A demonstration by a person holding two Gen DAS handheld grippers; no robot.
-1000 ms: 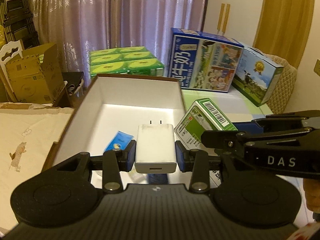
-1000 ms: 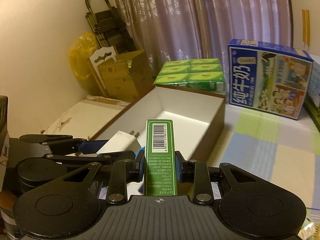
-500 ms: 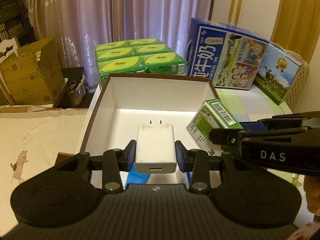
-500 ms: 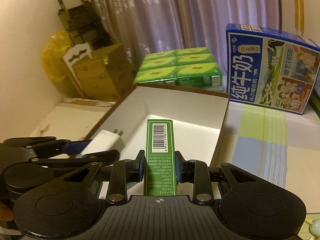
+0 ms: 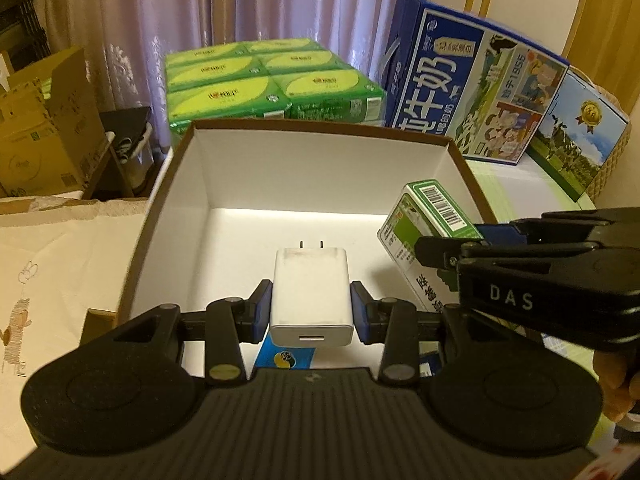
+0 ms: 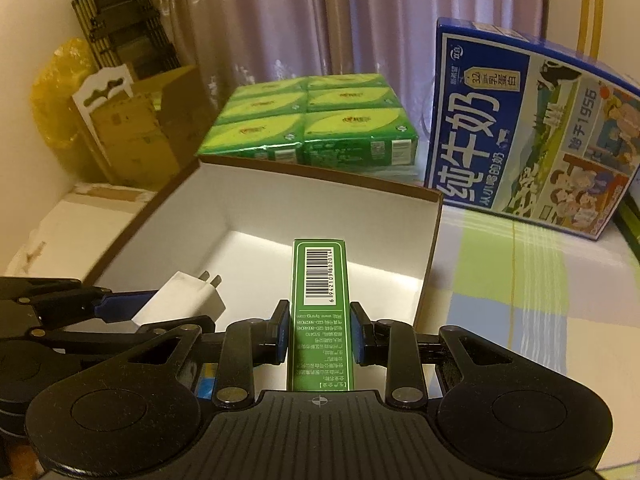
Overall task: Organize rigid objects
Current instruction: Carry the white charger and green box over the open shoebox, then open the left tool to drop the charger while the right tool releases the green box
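left gripper (image 5: pixel 311 312) is pinching white charger (image 5: pixel 310 292) over open box (image 5: pixel 320 160) | right gripper (image 6: pixel 319 334) is pinching green carton (image 6: pixel 319 312) above box, beside charger | blue packet (image 5: pixel 285 356) is lying in box

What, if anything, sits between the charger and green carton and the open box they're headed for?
Nothing visible blocks them. The white charger in the left tongs and the green carton in the right tongs hang over the open box. A blue packet lies beneath the charger.
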